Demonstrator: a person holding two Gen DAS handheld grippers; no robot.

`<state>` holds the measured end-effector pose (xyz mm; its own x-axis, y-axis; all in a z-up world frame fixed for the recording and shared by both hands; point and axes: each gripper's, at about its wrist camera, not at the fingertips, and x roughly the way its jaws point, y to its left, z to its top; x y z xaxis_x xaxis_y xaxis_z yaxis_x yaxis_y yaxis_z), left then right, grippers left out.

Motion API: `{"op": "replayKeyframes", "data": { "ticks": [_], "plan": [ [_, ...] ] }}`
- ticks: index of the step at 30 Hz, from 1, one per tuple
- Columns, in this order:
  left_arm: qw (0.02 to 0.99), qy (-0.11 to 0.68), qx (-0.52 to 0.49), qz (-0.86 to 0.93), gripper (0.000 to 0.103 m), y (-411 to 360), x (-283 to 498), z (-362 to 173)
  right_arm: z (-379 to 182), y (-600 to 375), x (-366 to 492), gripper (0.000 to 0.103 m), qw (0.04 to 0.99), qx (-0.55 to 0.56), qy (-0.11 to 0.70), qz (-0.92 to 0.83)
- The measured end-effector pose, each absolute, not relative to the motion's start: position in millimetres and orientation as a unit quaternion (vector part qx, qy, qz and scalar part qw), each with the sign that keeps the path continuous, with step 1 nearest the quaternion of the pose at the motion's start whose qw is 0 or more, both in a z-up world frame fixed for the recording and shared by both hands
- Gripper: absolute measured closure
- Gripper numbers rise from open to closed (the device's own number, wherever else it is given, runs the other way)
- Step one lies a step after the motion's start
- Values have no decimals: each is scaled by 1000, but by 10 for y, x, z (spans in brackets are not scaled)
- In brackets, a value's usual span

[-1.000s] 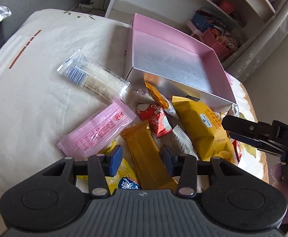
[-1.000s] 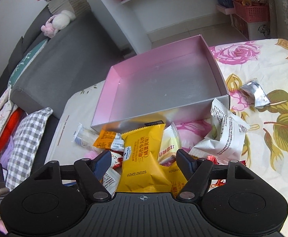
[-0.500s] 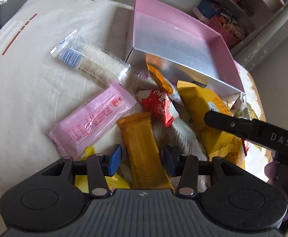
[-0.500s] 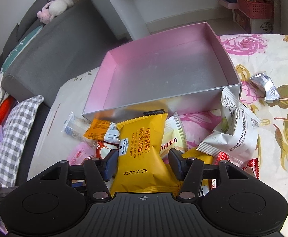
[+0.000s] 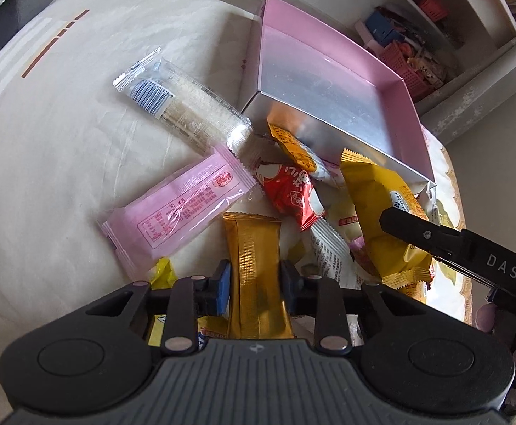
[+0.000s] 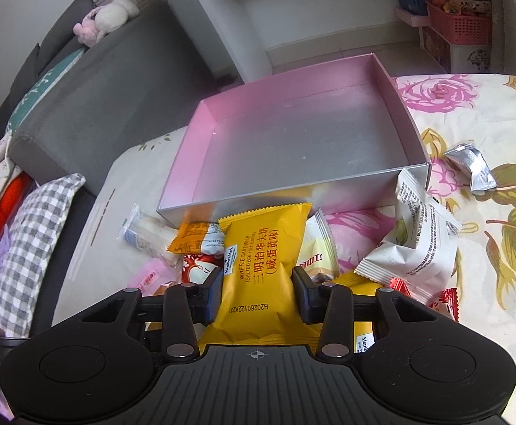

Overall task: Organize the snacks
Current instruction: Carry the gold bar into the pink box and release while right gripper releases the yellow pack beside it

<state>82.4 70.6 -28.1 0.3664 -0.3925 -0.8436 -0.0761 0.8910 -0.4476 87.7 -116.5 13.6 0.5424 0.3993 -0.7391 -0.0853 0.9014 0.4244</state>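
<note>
Two grippers, we see both clamped: left gripper (image 5: 254,278) jaws pinch a long golden-orange foil snack bar (image 5: 256,248), right gripper (image 6: 256,292) jaws squeeze a yellow waffle-sandwich packet (image 6: 263,265), both in the snack pile on the floral tablecloth (image 6: 488,113), just before the pink open cardboard box (image 6: 293,134).

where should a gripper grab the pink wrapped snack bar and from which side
Grip the pink snack bar across its narrow width near the middle, coming straight down from above. It lies flat and long on the cloth, with open cloth on its left; the gold bar and red packet crowd its right.
</note>
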Motion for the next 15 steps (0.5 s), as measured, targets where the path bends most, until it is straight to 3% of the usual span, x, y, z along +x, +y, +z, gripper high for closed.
{"op": "replayKeyframes", "data": {
  "ticks": [15],
  "plan": [
    [826, 500, -240, -103, 77, 686, 836, 36, 532, -1422, 884, 63, 875, 231, 407, 123]
  ]
}}
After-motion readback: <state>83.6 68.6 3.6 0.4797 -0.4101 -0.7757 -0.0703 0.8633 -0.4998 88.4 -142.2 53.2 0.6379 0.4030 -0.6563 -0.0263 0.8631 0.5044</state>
